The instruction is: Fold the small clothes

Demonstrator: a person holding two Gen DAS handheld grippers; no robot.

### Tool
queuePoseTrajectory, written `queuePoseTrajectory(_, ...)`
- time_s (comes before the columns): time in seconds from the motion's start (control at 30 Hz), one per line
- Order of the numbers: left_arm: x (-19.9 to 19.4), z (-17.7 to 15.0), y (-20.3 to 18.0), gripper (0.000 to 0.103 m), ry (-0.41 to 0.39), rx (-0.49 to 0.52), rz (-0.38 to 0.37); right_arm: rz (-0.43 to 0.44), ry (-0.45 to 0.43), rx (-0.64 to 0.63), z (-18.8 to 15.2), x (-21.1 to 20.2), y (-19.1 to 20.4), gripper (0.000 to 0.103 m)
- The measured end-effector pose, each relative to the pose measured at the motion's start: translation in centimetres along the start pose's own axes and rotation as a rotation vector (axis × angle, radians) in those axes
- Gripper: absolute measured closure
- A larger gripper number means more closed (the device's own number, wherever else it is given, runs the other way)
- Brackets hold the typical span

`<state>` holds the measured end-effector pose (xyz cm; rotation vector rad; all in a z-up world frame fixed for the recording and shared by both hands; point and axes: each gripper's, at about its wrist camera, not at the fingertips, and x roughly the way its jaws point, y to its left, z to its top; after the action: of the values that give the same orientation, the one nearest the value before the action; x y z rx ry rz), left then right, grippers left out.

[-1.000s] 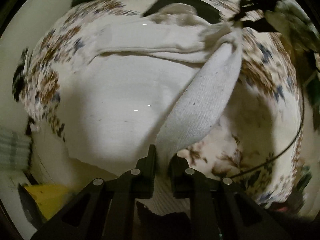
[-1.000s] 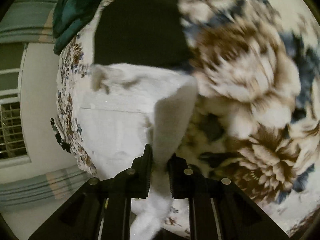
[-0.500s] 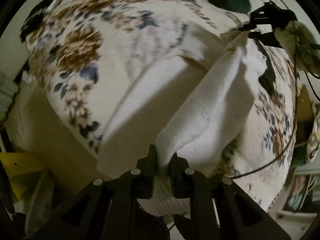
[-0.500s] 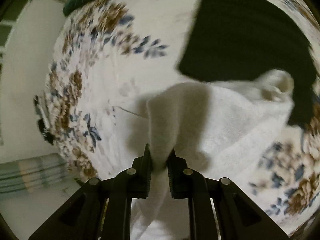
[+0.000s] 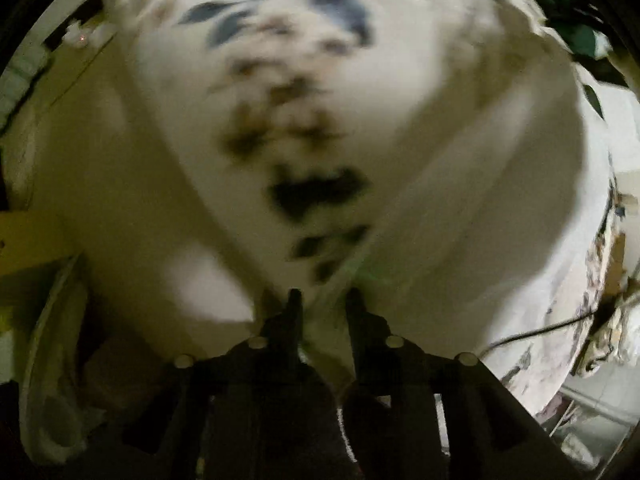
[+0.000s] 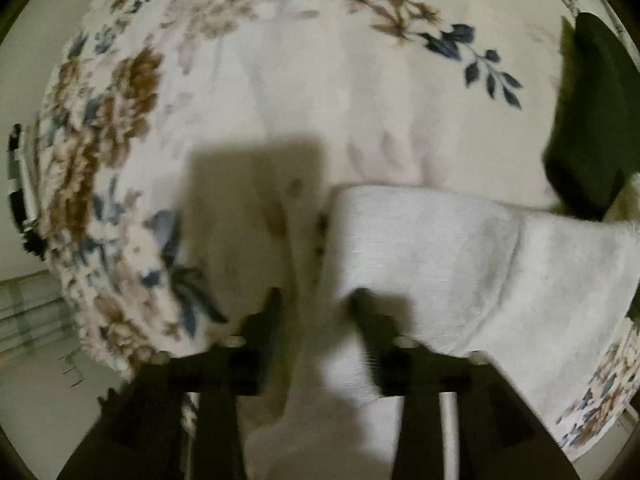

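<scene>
My right claw (image 6: 316, 304) stands wide, with nothing between its fingers. The white cloth (image 6: 460, 264) lies just ahead of it and to its right side, resting flat on the flowered bed cover (image 6: 304, 92). One edge of the cloth touches the tip of the right finger and passes under it. Far to the right of this claw I see a dark garment (image 6: 592, 120), partly tucked against the white cloth.

My left claw (image 5: 322, 300) is narrow, and I judge it is pinching a fold of the same white cloth (image 5: 460, 208), which goes up and to the right from the fingers. This view is very blurred, so I cannot be fully sure of the hold.

The cloth looks like soft towelling: light, limp, a little thick. I think it will sag and drape when lifted, and it will not slip easily from the pads. It is not fragile. For the next fold I would take it at a corner or along the near edge, close in front of the right claw, pinching the layers together so they do not separate.
</scene>
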<state>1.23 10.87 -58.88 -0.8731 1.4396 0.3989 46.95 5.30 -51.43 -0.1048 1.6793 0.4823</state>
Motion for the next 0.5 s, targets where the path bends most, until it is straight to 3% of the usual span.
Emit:
queuePoseTrajectory(0.13,-1.1,0.2,2.0,0.082,0.035,-0.040,-0.009,0.038,-0.052,-0.053,-3.1,-3.1,-0.8,0.040)
queuePoseTrajectory(0.27,-2.8,1.3,1.0,0.081,0.005,-0.006,-0.052,0.076,-0.068,-0.016,-10.0,-5.2,-4.4,0.040)
queuePoseTrajectory(0.4,-3.4,2.1,-1.6,0.079,-0.007,0.063,-0.054,0.084,0.044,0.112,-20.2,-2.5,-8.9,0.040)
queuePoseTrajectory(0.5,-3.2,2.4,-2.9,0.079,0.005,0.094,-0.056,0.117,0.193,0.240,-28.3,2.3,-11.6,0.040)
